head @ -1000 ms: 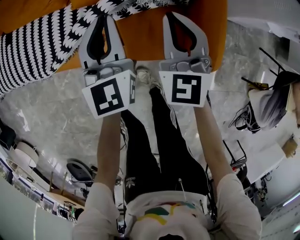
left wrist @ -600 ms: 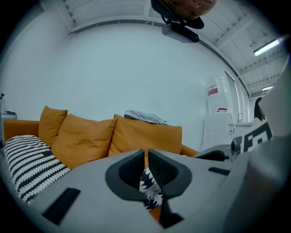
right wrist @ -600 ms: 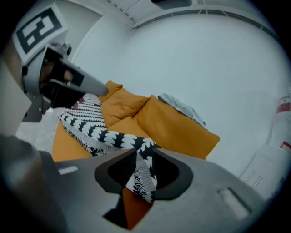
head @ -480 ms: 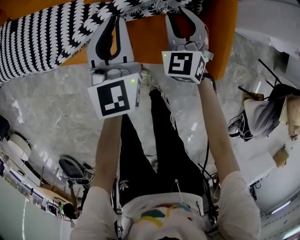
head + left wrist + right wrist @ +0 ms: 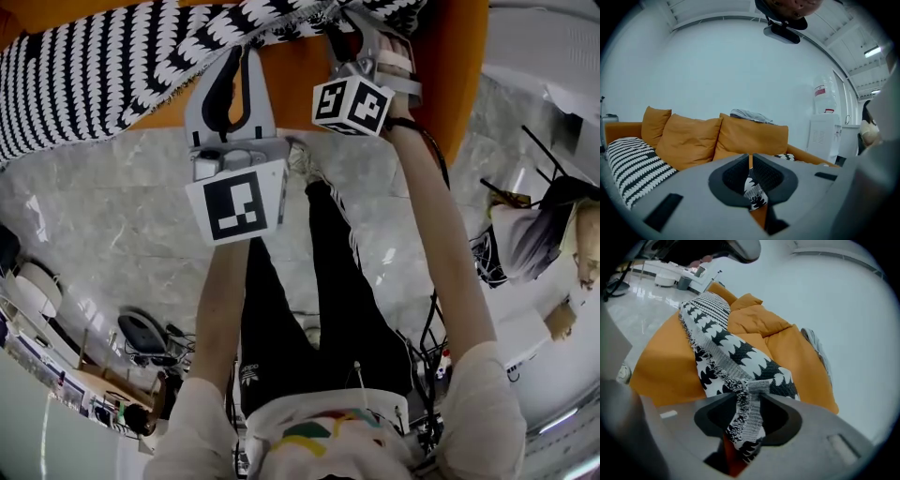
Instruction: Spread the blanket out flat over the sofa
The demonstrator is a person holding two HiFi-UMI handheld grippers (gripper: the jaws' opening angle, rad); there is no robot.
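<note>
— Where is the blanket [image 5: 726, 348]?
— Bunched along the sofa [image 5: 661, 366] seat, by its front edge. The left gripper [image 5: 750, 158] pinches a fold.
— And the right gripper [image 5: 749, 394]?
— Its jaws have just been opening and stand wide, with the fringed edge between them.

One text can be read: the white "adidas" wordmark [image 5: 249, 371] with a trefoil, printed on the black white-striped fabric trousers [image 5: 281, 300], below the orange fabric sofa [image 5: 298, 84] in the head view.

The white marker cube [image 5: 239, 202] of the left gripper [image 5: 750, 158] and the white marker cube [image 5: 352, 105] of the right gripper [image 5: 749, 393], both at the sofa's front edge, each carry a black square code pattern. It has no letters or digits.

The red label [image 5: 820, 91] on the clear water bottle [image 5: 825, 96], right of the sofa in the left gripper view, is too small to read.
</note>
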